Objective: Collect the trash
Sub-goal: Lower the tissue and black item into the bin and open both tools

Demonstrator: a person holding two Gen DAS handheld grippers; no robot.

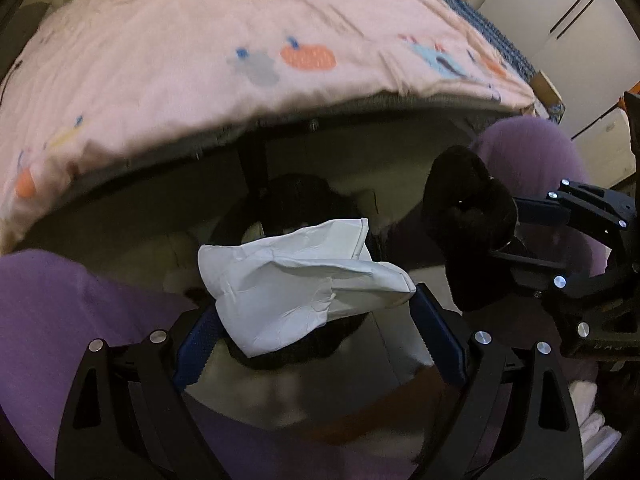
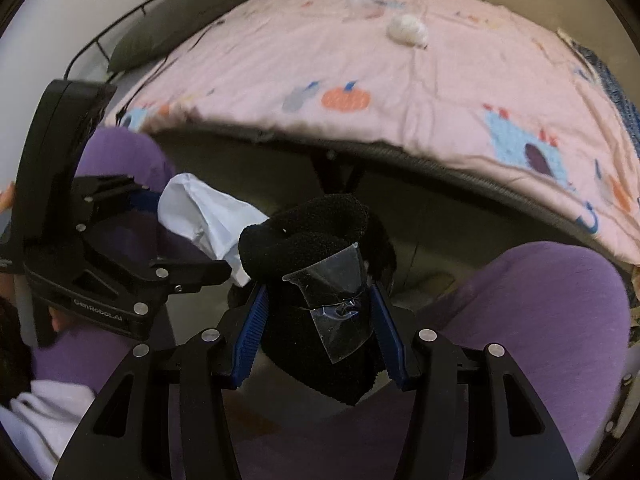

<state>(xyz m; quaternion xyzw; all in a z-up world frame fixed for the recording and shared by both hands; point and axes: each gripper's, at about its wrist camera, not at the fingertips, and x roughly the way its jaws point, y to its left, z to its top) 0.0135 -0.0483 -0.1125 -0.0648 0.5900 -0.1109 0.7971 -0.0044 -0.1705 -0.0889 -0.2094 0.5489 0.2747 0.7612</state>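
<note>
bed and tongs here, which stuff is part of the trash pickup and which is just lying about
Part of the job:
- white paper bag in the left tongs
- black fuzzy item with clear tape in the right tongs
- white crumpled wad on the bed, likely trash

Just lying about:
- pink bedspread
- grey pillow

Dim, motion-blurred, fisheye-warped edges

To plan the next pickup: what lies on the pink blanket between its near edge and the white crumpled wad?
Bare pink blanket, only printed pumpkin pictures, up to the white crumpled wad; the right wrist view shows it best.
</note>
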